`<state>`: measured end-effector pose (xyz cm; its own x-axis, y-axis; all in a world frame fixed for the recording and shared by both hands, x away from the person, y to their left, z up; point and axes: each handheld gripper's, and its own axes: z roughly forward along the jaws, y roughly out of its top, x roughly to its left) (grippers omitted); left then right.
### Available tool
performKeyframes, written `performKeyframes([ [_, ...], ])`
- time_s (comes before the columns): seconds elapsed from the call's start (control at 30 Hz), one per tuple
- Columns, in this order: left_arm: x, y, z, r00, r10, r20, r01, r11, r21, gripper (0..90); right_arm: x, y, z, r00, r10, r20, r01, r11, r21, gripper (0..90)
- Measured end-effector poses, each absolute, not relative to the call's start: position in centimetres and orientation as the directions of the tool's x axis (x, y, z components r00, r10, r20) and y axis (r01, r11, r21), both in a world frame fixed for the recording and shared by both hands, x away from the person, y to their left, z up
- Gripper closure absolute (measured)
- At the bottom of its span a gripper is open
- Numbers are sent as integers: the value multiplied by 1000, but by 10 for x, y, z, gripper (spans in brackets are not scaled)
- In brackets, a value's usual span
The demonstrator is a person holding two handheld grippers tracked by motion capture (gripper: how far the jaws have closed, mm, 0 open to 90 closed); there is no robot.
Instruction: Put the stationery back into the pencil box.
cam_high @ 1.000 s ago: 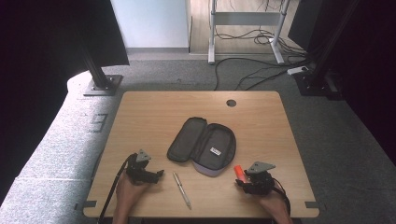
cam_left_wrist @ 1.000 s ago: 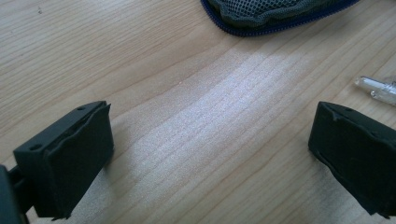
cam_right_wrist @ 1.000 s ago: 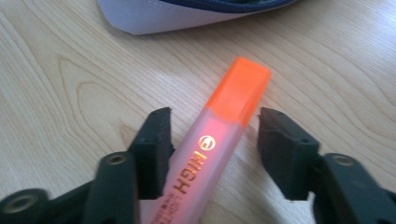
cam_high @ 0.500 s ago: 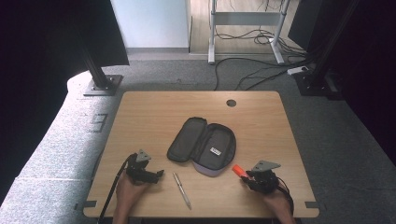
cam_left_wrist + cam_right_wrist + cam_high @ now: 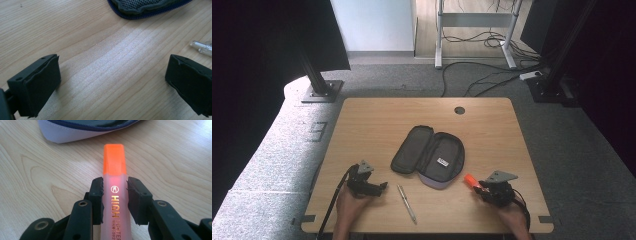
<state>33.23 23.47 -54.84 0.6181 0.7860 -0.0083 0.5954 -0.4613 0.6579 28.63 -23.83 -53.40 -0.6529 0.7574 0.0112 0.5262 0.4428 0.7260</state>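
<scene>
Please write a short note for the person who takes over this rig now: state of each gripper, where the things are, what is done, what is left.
Right gripper: jaws have just been closing and are shut on the orange highlighter, cap pointing at the pencil case.
Left gripper: open, nothing between the jaws, low over the table.
Pencil case: lies open at mid table. A pen lies in front of it, between the hands.
Done: highlighter gripped.
Left: probably put the highlighter in the case, then the pen.

A wooden table (image 5: 377,120) carries an open pencil case (image 5: 428,156) (zip undone) and a pen (image 5: 406,203).
</scene>
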Motion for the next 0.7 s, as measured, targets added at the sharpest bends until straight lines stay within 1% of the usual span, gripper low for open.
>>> performKeyframes([
  [0.4,332,235,-548,618,786,-8,595,-461,658,0,287,-247,-524,-644,765,4,510,426,748,657],
  [0.7,332,235,-548,618,786,-8,595,-461,658,0,292,-246,-516,-645,764,6,501,417,758,657],
])
